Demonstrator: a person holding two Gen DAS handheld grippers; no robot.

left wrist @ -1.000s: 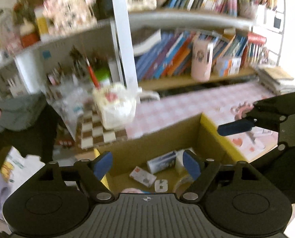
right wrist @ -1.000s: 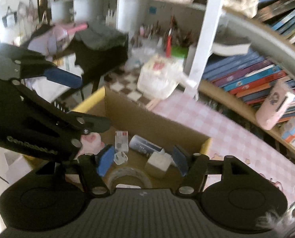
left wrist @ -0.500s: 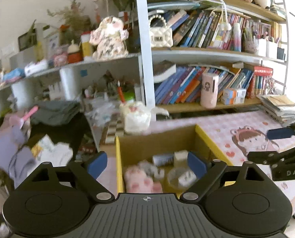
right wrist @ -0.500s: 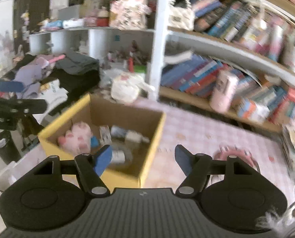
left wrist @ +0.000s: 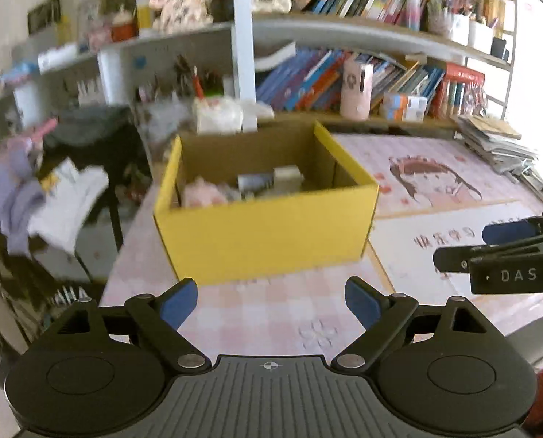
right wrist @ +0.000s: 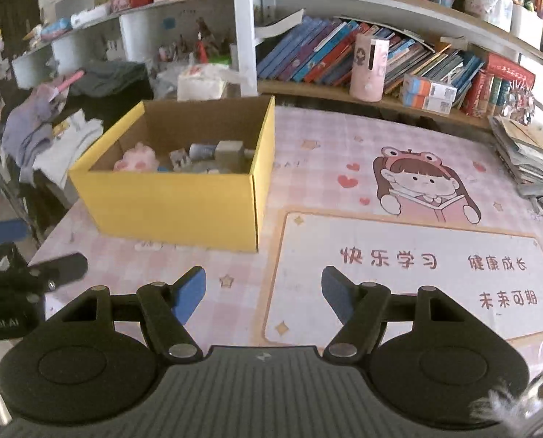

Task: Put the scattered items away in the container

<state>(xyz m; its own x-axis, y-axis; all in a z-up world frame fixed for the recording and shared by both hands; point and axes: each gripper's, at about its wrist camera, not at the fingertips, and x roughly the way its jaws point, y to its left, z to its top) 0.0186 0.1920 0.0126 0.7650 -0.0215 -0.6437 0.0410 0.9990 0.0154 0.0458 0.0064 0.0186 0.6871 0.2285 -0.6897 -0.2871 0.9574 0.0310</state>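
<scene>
A: How do the grippers stand?
B: The left gripper (left wrist: 271, 301) is spread wide with nothing between its blue pads, above the pink checked table (left wrist: 271, 314). The right gripper (right wrist: 264, 294) is likewise wide apart and empty, over the mat (right wrist: 410, 252).
A: And the box?
B: The yellow box (right wrist: 183, 197) sits ahead of both, on the table's left part. Inside lie a pink plush (right wrist: 136, 160) and several small items (right wrist: 213, 153), too blurred to name.
</scene>
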